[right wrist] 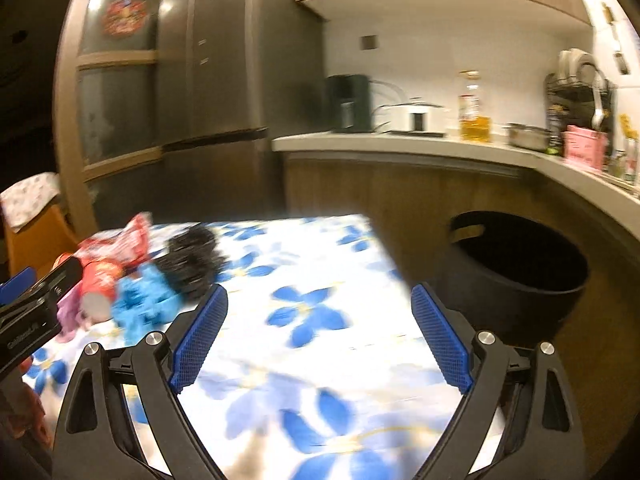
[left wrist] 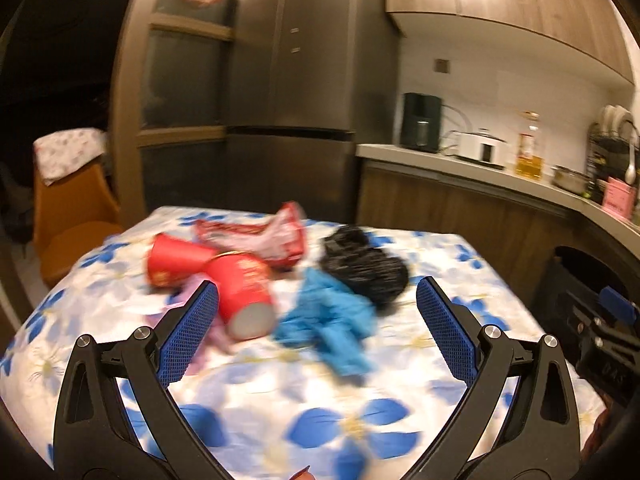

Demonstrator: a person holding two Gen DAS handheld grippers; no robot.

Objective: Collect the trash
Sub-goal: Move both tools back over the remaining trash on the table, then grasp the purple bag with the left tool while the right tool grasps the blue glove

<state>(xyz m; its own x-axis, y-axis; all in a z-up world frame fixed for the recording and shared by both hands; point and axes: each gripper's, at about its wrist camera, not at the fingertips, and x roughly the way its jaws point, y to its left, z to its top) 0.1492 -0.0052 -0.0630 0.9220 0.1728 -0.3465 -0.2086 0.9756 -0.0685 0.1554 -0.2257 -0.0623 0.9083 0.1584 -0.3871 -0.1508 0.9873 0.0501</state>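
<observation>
Trash lies in a heap on the table with the blue flower cloth (left wrist: pixel 320 400): two red paper cups on their sides (left wrist: pixel 244 292) (left wrist: pixel 176 260), a red and white snack wrapper (left wrist: pixel 272 236), a crumpled black bag (left wrist: pixel 364 264), a crumpled blue piece (left wrist: pixel 332 320) and a pink scrap (left wrist: pixel 212 336). My left gripper (left wrist: pixel 316 300) is open and empty, just short of the heap. My right gripper (right wrist: pixel 318 304) is open and empty over the cloth (right wrist: pixel 312 360), right of the heap (right wrist: pixel 160 280). A black bin (right wrist: pixel 516 272) stands off the table's right edge.
A kitchen counter (right wrist: pixel 400 144) with a kettle, oil bottle and dish rack runs along the back right. A tall fridge (left wrist: pixel 304 80) stands behind the table. An orange chair (left wrist: pixel 72 216) is at the left. The left gripper's body (right wrist: pixel 32 308) shows at the right view's left edge.
</observation>
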